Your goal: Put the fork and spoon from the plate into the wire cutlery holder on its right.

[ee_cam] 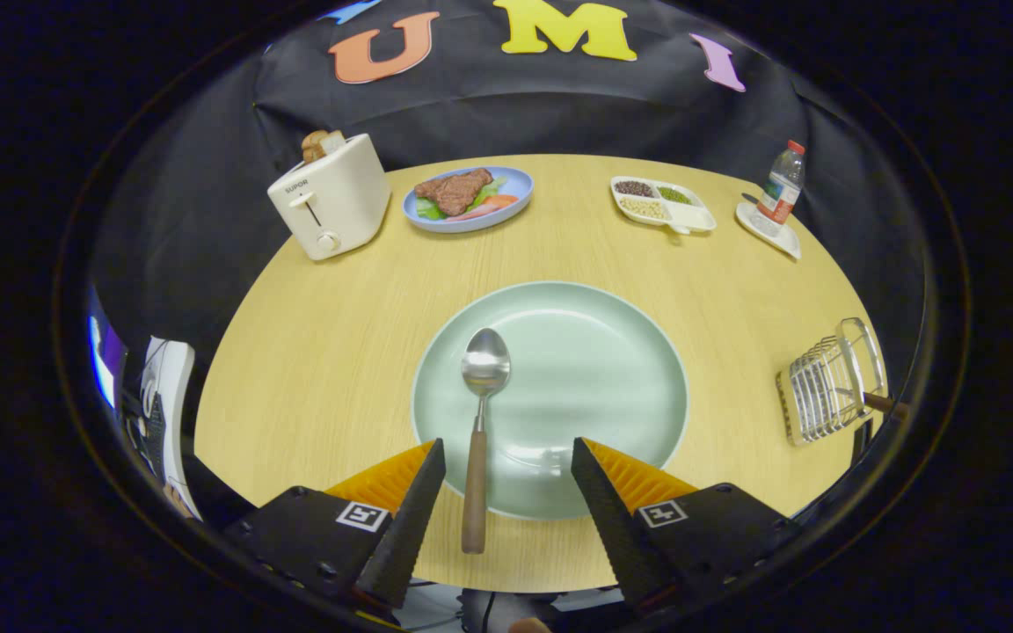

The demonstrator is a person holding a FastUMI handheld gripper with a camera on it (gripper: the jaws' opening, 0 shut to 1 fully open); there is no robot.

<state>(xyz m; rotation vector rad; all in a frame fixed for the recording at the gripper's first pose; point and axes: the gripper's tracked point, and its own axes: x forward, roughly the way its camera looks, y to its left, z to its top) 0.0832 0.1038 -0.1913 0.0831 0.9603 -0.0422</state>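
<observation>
A pale green plate (594, 369) lies on the round wooden table just ahead of my fingers. A spoon (480, 413) with a metal bowl and a wooden handle rests on the plate's left part; its handle reaches over the near rim and ends between my fingers, nearer the left one. My gripper (506, 457) is open and touches nothing. The wire cutlery holder (827, 387) stands to the right of the plate near the table's edge, with a brown wooden handle (883, 403) sticking out of it.
Beyond the plate stand a cream toaster (331, 198) with bread in it, a blue plate of food (470, 198), a white divided dish of beans (663, 204) and a water bottle (781, 185) on a small white tray. A shoe (163, 396) shows below the table's left edge.
</observation>
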